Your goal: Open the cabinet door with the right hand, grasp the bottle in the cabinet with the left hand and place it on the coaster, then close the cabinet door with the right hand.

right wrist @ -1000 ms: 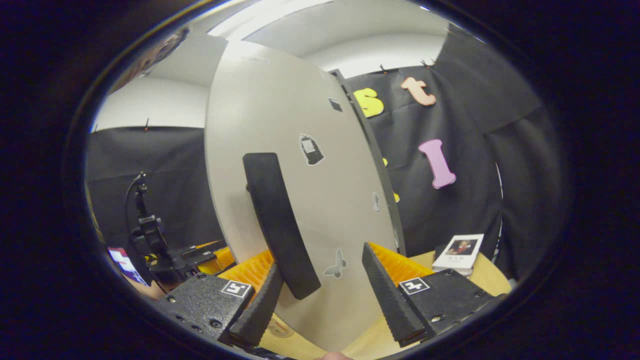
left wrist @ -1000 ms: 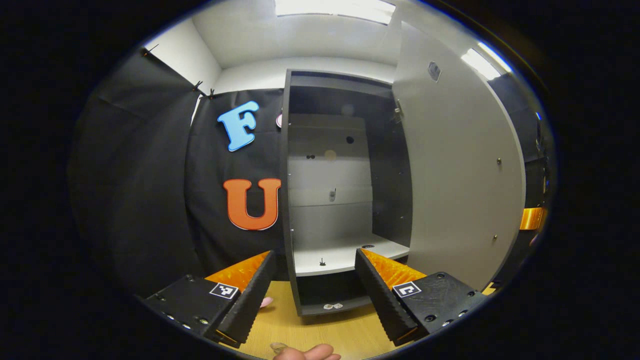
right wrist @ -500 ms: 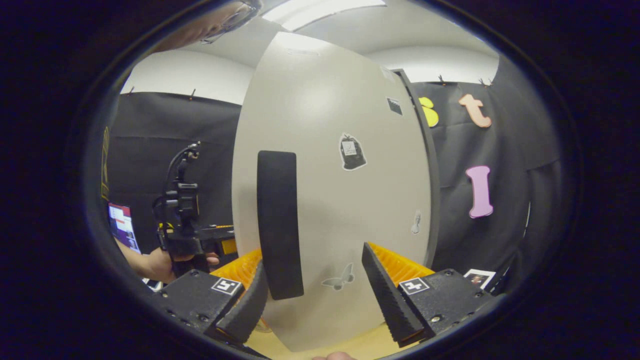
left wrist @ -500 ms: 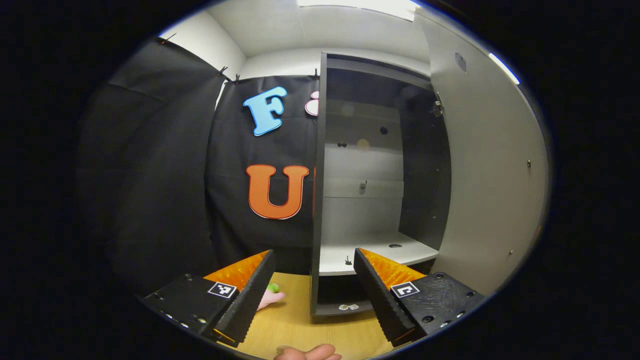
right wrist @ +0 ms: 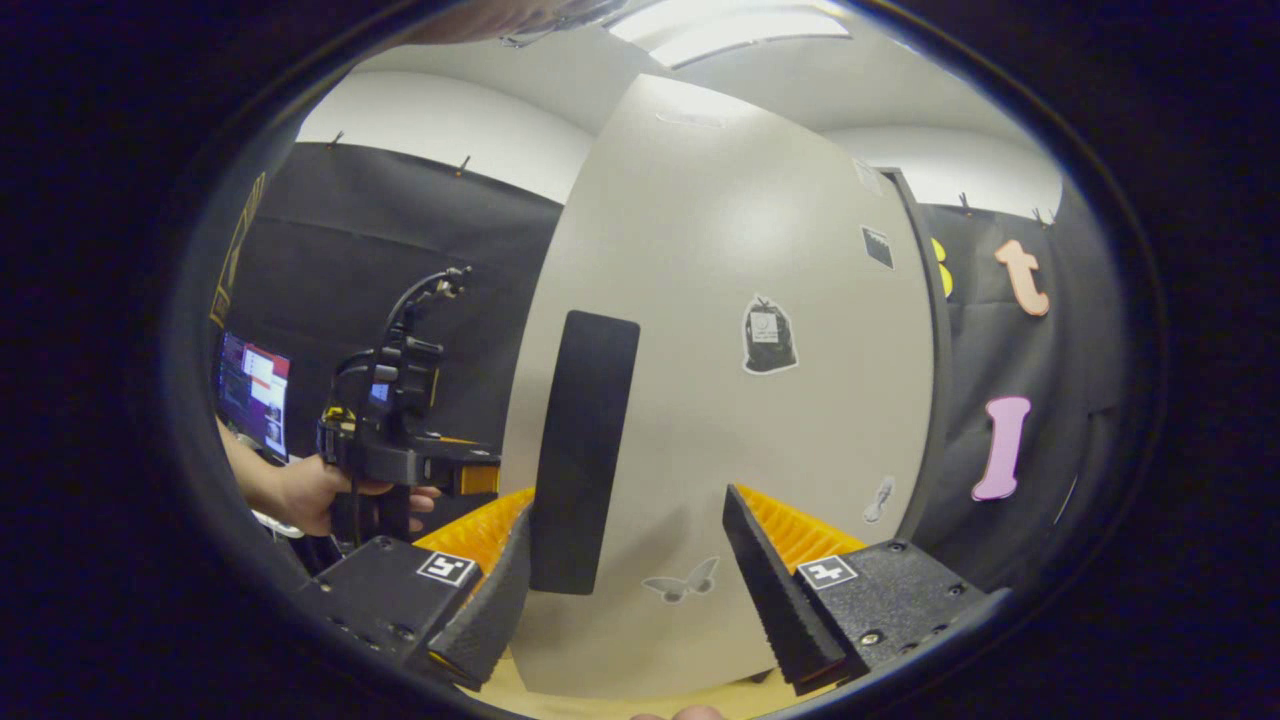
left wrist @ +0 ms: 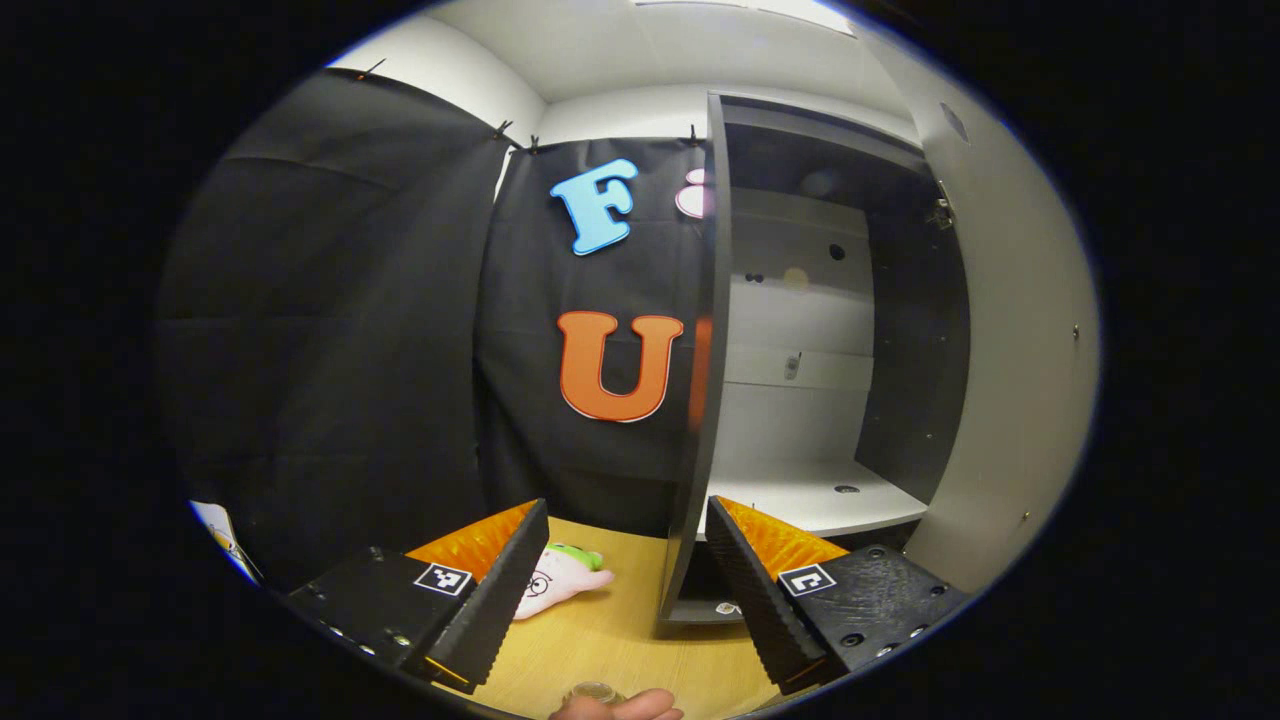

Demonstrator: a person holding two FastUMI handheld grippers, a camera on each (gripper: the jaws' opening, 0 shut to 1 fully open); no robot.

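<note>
The cabinet [left wrist: 800,330] stands open on the wooden table, its dark side edge [left wrist: 700,400] facing me. Its white shelf [left wrist: 810,497] shows just a small dark spot. The pale door [left wrist: 1010,330] hangs open at the right. My left gripper [left wrist: 627,512] is open in front of the cabinet's edge, with nothing between its fingers. In the right gripper view the door's outer face [right wrist: 760,440] is close, with a black upright handle [right wrist: 583,450]. My right gripper [right wrist: 625,505] is open, and the handle's lower end sits just inside its left finger [right wrist: 490,610].
A pink plush toy [left wrist: 555,580] lies on the table [left wrist: 620,640] left of the cabinet. A fingertip [left wrist: 625,706] and a small round clear thing [left wrist: 593,690] show at the bottom edge. A hand [right wrist: 310,495] holds the left gripper [right wrist: 400,455] beyond the door, near a screen [right wrist: 255,385].
The left gripper view has swung left, so the cabinet sits farther right and the plush toy has come into sight. In the right gripper view the door and handle stand more upright.
</note>
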